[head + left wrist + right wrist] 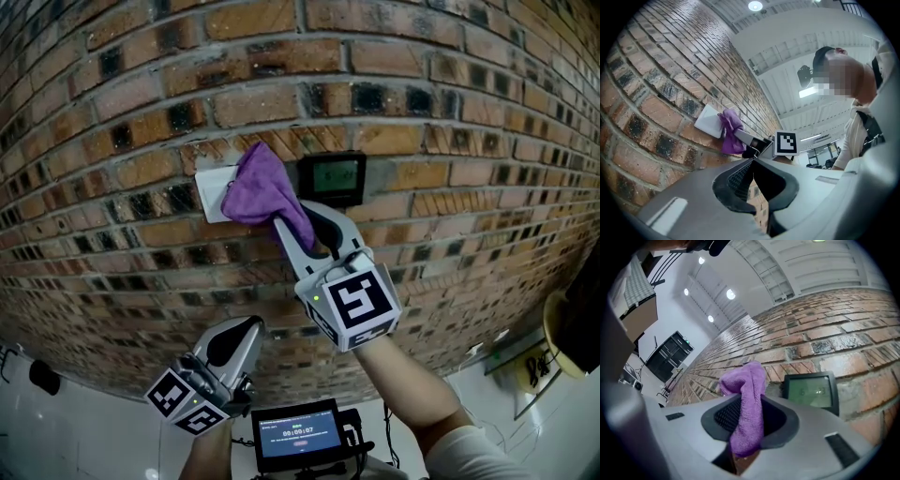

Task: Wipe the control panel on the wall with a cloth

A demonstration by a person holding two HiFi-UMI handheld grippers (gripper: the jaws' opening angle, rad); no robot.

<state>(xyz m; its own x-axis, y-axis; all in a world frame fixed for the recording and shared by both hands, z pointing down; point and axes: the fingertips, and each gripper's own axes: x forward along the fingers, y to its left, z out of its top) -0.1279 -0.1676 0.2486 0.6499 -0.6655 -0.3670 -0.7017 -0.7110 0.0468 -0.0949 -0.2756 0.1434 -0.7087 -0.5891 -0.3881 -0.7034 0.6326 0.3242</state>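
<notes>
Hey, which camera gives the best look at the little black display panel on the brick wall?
The right gripper view: the display panel appears large and unblocked there, its greenish screen facing the camera, just right of the purple cloth. The head view shows the panel square-on but smaller. The left gripper view doesn't show it.

Purple cloth on white wall panel

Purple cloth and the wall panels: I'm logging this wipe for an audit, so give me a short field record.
Wall: brick wall
Cloth: purple cloth, over the right part of the white plate
Display: dark display panel, right of the cloth, screen uncovered
Right gripper: shut on the purple cloth
Left gripper: shut, empty, lower down
</notes>
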